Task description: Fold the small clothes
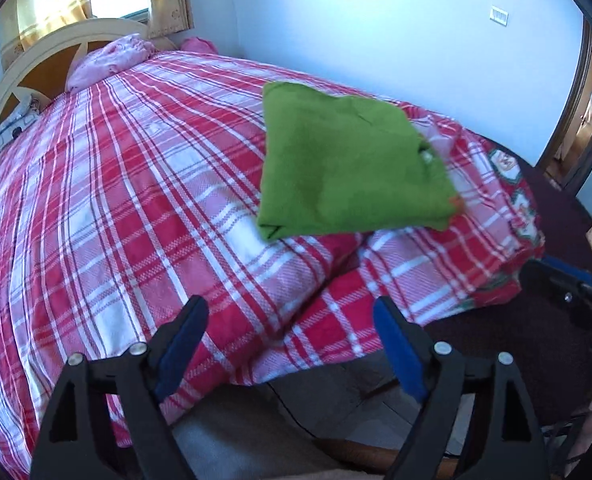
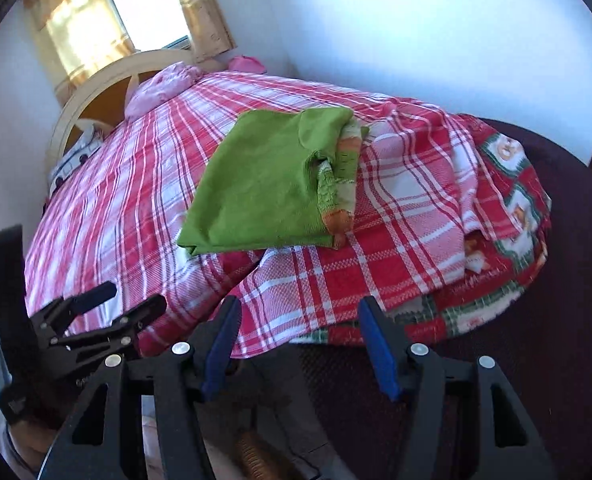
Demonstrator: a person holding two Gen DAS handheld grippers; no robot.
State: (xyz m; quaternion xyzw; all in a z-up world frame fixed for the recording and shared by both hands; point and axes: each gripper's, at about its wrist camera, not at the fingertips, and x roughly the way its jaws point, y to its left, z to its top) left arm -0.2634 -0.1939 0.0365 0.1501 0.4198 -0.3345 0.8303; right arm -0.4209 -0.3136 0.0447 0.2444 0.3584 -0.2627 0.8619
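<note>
A folded green garment (image 1: 343, 164) lies on the red-and-white plaid bedspread (image 1: 136, 184) near the foot of the bed. In the right wrist view the green garment (image 2: 264, 180) shows a patterned orange and green edge on its right side. My left gripper (image 1: 290, 320) is open and empty, held back over the bed's near edge. My right gripper (image 2: 296, 320) is open and empty too, below the garment and apart from it. The left gripper (image 2: 116, 304) also shows at the lower left of the right wrist view.
A red Christmas-print blanket (image 2: 511, 216) hangs at the bed's right corner. Pink pillows (image 1: 108, 60) and a cream headboard (image 1: 48, 52) are at the far end. A dark rug (image 2: 567, 280) lies to the right. A window with yellow curtains (image 2: 136, 0) is behind.
</note>
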